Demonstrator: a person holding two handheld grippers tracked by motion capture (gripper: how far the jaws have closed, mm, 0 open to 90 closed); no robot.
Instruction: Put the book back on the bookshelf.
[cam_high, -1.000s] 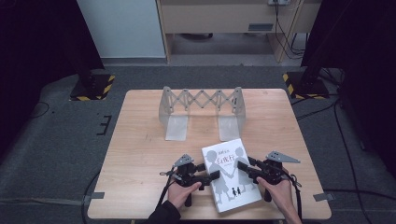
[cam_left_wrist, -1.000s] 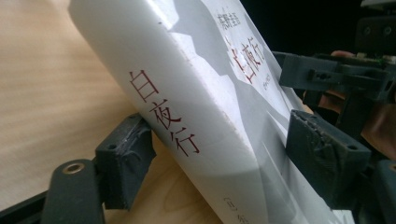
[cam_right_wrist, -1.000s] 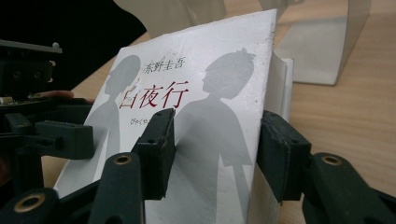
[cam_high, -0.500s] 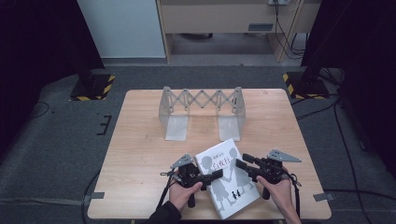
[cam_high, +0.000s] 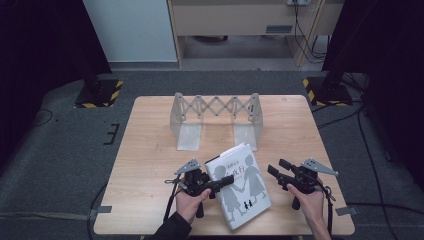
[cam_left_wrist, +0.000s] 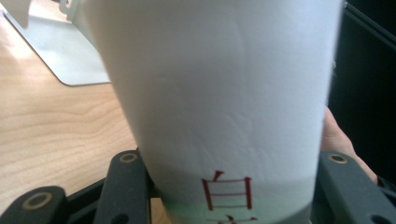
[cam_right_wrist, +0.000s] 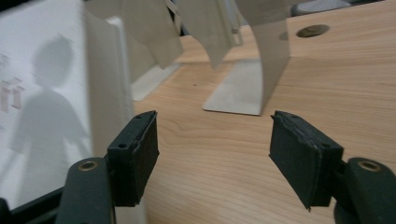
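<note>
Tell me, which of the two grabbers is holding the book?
The left gripper holds it: its jaws are clamped on the white book. The right gripper sits beside the book with its jaws wide open and nothing between them.

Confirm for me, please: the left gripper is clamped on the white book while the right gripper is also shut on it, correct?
Not quite. The left gripper is clamped on the white book, but the right gripper stands open beside it, jaws apart over bare table, as the right gripper view shows.

high: overhead, facing forward-down | gripper views: close, low | shared: book (cam_high: 241, 186)
</note>
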